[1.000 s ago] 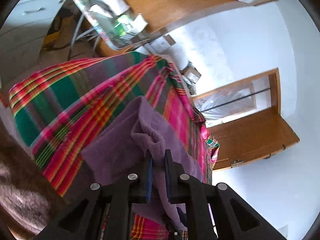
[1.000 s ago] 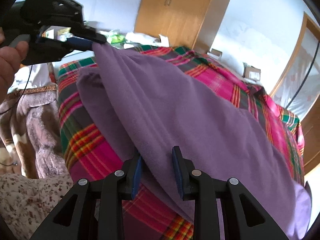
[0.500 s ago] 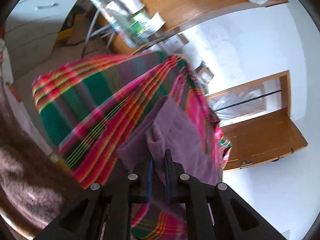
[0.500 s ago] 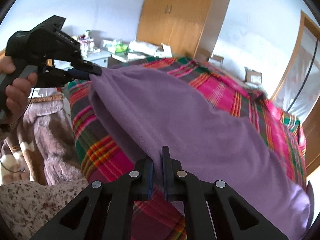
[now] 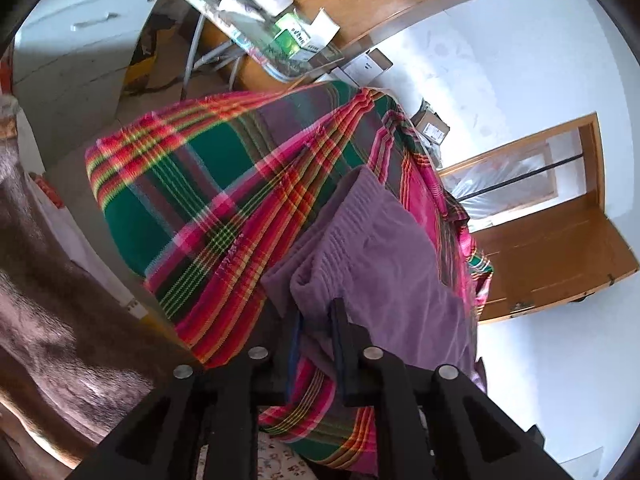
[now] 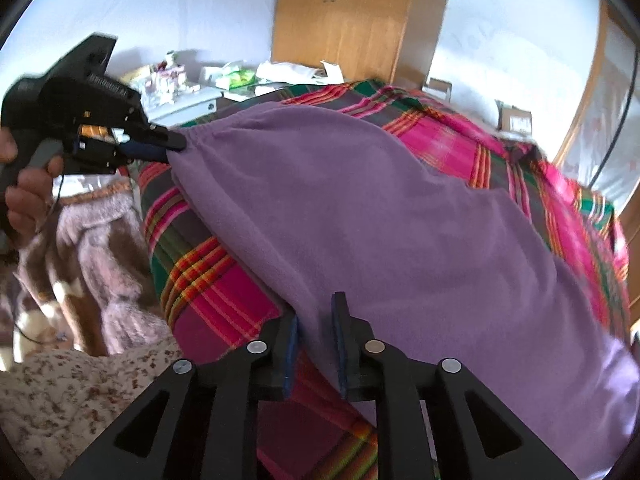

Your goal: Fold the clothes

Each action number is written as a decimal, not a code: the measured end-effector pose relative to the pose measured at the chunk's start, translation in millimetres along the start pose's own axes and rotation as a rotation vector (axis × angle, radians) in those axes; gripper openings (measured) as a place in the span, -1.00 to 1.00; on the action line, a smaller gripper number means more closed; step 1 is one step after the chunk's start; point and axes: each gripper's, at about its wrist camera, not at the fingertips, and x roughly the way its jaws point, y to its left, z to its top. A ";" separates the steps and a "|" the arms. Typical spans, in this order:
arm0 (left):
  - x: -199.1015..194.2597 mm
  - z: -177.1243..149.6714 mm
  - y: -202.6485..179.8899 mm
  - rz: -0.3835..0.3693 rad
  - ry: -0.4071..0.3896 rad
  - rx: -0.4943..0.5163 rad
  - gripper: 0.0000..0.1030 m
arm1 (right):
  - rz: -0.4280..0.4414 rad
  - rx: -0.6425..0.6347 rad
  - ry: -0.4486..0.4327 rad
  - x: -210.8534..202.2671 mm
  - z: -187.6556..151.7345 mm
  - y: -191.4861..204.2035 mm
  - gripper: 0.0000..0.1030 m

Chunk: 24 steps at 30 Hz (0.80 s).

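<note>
A purple fleece garment (image 6: 400,220) lies spread across a bed covered by a plaid blanket (image 5: 208,200) in pink, green and red. In the right wrist view, the right gripper (image 6: 316,344) has its jaws a narrow gap apart with the garment's near edge hanging between them; the fabric seems pinched, though the pads do not look fully closed on it. That same view shows what the other cannot: the left gripper (image 6: 174,146), at ten o'clock, held in a person's hand (image 6: 24,184), its tips clamped on the gathered waistband corner and lifting it off the blanket. The left wrist view shows its own jaws nearly together around a bunched fold of ribbed purple cloth, the rest trailing toward two o'clock. Only this view shows a cluttered folding table (image 5: 256,40) at twelve o'clock and an open wooden door (image 5: 560,248) at three o'clock.
</note>
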 end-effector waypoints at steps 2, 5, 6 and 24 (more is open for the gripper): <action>-5.8 0.0 -4.4 0.028 -0.026 0.016 -0.64 | 0.042 0.061 -0.016 -8.9 -2.0 -12.4 -0.64; -13.6 1.4 -7.7 0.054 -0.075 0.017 -0.64 | 0.045 0.147 -0.050 -24.7 -7.3 -34.2 -0.58; -16.2 1.7 -8.5 0.059 -0.092 0.012 -0.64 | 0.035 0.169 -0.063 -30.7 -9.0 -41.5 -0.58; 36.9 -11.7 -137.9 -0.035 -0.020 0.323 -0.62 | -0.522 0.709 -0.201 -154.2 -93.5 -246.0 -0.55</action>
